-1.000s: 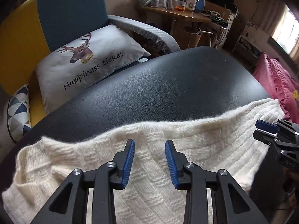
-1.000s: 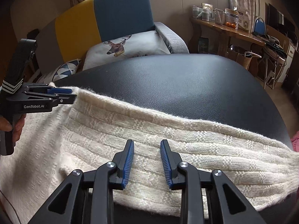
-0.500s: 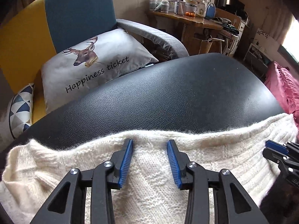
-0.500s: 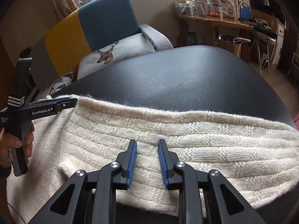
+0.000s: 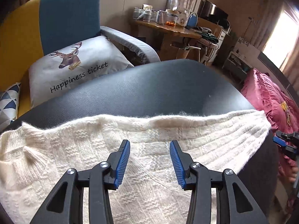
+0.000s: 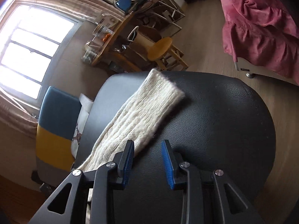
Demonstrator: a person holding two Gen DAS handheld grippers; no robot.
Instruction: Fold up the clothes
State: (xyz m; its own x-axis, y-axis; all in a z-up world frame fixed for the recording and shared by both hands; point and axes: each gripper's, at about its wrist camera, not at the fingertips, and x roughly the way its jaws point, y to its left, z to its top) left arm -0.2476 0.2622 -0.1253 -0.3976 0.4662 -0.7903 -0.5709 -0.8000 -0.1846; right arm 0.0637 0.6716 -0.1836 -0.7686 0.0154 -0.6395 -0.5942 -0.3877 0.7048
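the cream knit sweater point(image 5: 149, 168) lies spread on the black leather table point(image 5: 158, 93), directly under and ahead of the left gripper point(image 5: 149, 161), whose jaws are apart and opening, nothing pinched. the right gripper point(image 6: 147, 163), jaws opening over bare leather, has the sweater's sleeve point(image 6: 145, 112) just beside its left finger. a deer pillow point(image 5: 74, 69) sits beyond.

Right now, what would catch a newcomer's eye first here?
The cream sweater spread over the black table, one sleeve stretched out flat. The left gripper hangs above the knit with jaws opening and nothing between them. Behind, a deer pillow sits on the sofa.
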